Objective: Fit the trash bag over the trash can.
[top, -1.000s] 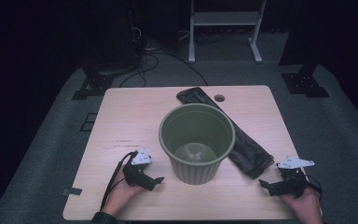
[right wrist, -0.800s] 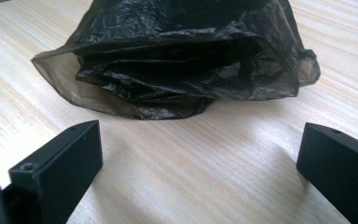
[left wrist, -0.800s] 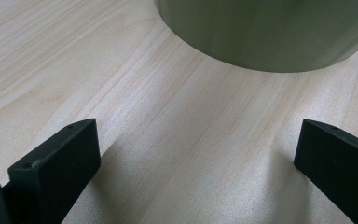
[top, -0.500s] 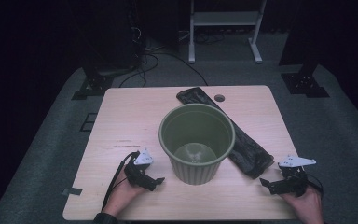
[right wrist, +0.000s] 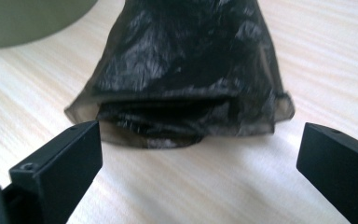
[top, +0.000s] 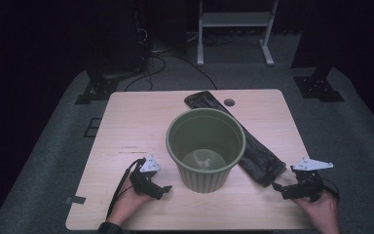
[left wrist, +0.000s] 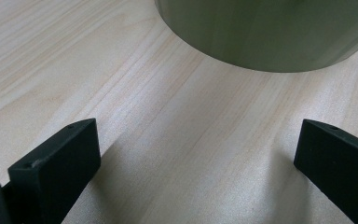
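Bin (top: 205,148), green and ribbed, stands upright at mid-table (top: 126,122), mouth up. Folded black bag (top: 253,148) lies flat behind and right of it, running diagonally, partly hidden by the bin's rim. Right gripper (top: 278,187) rests low on the tabletop just short of the bag's near end (right wrist: 186,88); jaws wide apart, nothing between them. Left gripper (top: 165,189) sits near the bin's base (left wrist: 270,32), jaws likewise spread, bare wood between them, not touching the bin.
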Tool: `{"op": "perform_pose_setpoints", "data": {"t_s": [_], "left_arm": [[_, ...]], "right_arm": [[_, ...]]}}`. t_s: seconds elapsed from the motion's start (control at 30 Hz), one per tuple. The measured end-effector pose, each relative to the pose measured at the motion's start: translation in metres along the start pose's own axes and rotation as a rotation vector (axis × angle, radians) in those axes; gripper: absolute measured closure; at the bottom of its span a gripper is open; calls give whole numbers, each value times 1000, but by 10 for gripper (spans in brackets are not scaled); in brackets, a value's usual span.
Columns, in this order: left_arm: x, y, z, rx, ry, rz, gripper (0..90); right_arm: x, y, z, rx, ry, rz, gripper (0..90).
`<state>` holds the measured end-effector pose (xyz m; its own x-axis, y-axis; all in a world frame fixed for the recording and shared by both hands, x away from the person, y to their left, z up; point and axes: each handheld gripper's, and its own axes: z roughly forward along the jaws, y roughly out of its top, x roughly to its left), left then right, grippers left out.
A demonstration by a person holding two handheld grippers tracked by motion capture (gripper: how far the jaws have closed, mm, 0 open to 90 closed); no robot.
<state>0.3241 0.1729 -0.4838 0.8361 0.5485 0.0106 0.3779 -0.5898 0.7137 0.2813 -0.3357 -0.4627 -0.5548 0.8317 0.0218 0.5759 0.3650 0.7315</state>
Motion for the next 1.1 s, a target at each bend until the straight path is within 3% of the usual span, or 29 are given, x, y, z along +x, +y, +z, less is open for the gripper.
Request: {"op": "perform_pose_setpoints", "data": {"t_s": [0.53, 0.8, 1.1], "left_arm": [[0, 0, 0, 0, 0, -1, 0], [0, 0, 0, 0, 1, -1, 0], [0, 0, 0, 0, 1, -1, 0]], "right_arm": [[-4, 28, 9, -51, 36, -3, 15], [-6, 33, 16, -57, 59, 2, 49], [-5, 45, 33, -29, 68, -27, 62]]}}
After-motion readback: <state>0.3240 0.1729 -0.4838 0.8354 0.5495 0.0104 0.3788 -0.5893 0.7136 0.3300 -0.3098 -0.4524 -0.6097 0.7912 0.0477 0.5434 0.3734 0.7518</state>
